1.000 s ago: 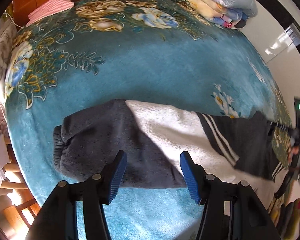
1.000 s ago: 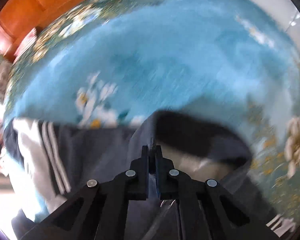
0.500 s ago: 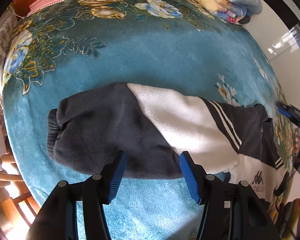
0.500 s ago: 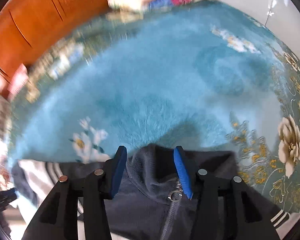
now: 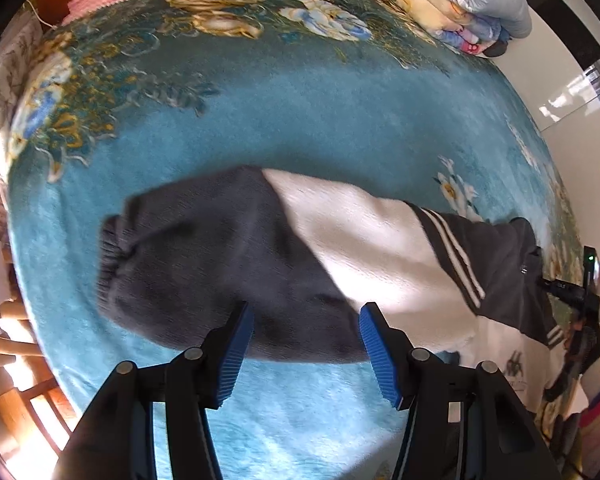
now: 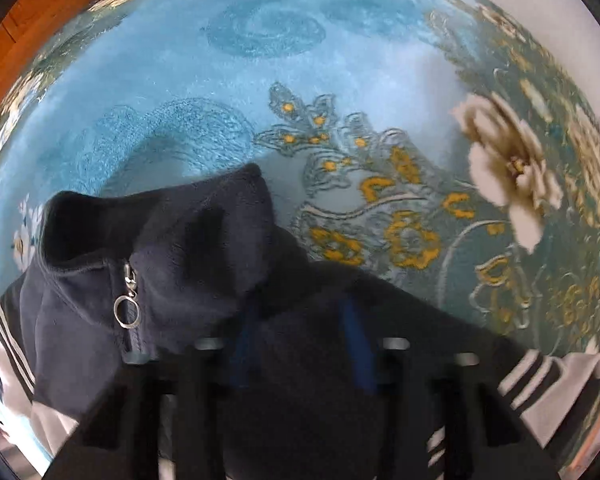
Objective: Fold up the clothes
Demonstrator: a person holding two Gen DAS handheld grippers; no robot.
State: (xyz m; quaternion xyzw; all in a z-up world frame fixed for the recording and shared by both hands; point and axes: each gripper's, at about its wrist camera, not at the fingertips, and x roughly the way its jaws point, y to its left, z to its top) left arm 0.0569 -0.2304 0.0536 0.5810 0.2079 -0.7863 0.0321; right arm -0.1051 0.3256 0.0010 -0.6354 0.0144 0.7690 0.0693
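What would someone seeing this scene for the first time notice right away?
A dark and white fleece jacket lies stretched across a teal floral blanket, its sleeve just beyond the open left gripper. In the right wrist view its zipped collar fills the foreground. Folded bedding is stacked in the blanket's far corner.

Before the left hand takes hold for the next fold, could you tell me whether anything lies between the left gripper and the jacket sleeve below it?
Nothing visible does. The left gripper hangs with open jaws directly over the dark end of the sleeve, which lies flat on the blue floral blanket, with only air between.
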